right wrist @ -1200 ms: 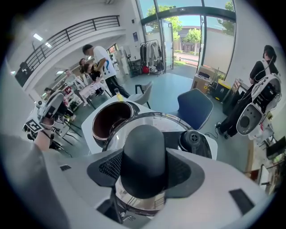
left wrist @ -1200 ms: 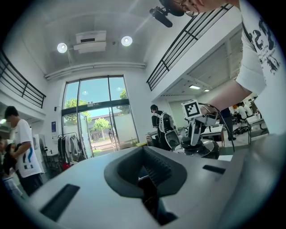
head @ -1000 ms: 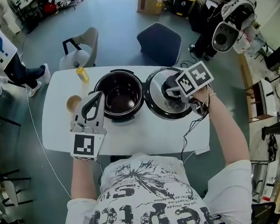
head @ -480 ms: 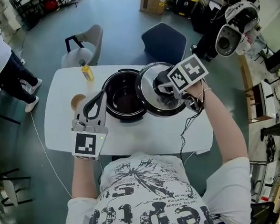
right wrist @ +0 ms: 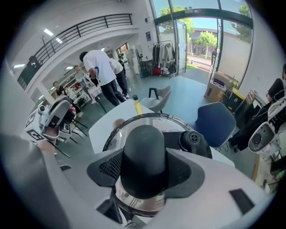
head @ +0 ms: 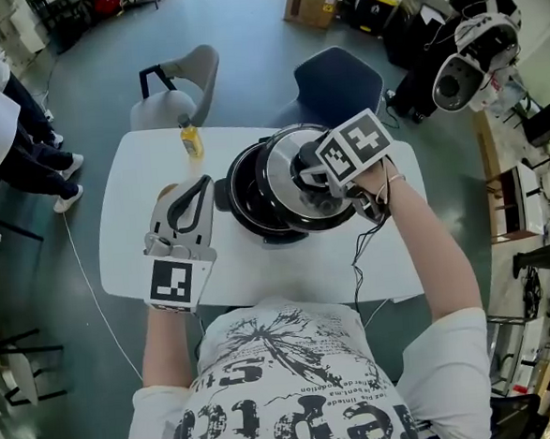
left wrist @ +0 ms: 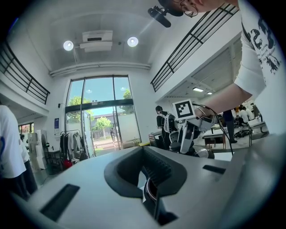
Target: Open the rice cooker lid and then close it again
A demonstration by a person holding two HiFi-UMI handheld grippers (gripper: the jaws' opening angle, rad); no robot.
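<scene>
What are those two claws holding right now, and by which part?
The right gripper clamps the lid by its black knob. The left gripper holds nothing.

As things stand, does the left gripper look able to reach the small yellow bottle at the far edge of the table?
Probably yes. The yellow bottle stands just beyond the left gripper, with only bare table between them. The lid, held by the right gripper, is off to the side.

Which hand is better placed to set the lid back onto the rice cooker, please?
The right. The right tongs grip the lid's knob, and the lid hangs partly over the pot. The left tongs sit beside the pot, shut and empty.
</scene>
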